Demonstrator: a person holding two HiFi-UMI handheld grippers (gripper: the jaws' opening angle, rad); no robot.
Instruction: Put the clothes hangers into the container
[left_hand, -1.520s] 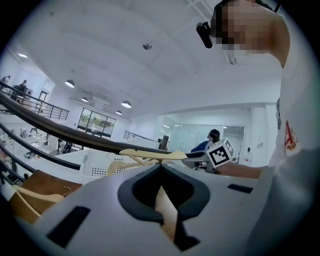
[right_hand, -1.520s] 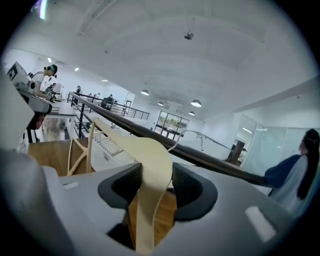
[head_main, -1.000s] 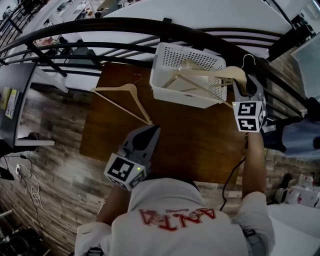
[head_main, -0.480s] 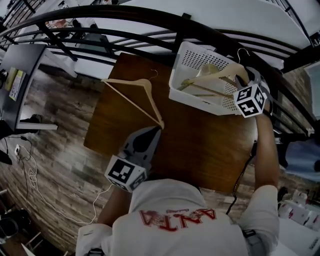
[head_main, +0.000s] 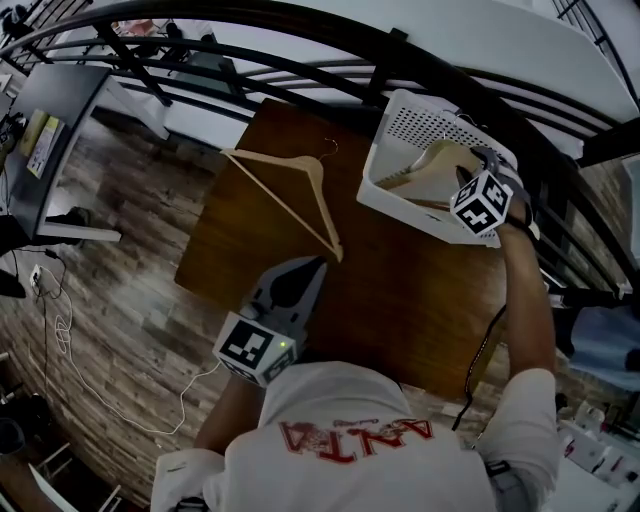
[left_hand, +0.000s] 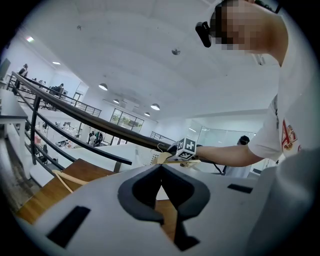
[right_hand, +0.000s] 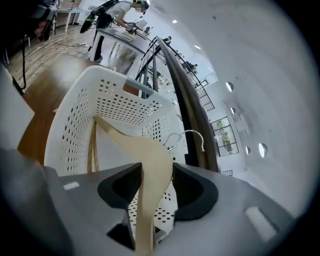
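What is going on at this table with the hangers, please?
A person's right gripper has its jaws clamped on a wooden hanger, holding it partly inside the white perforated basket. A second wooden hanger lies on the brown table. The left gripper hovers by the table's near edge, jaws together and empty.

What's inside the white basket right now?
One wooden hanger leans inside the white basket, its shoulder clamped in the right gripper. The gripper's body covers the near part of the basket floor, so anything lying there cannot be seen.
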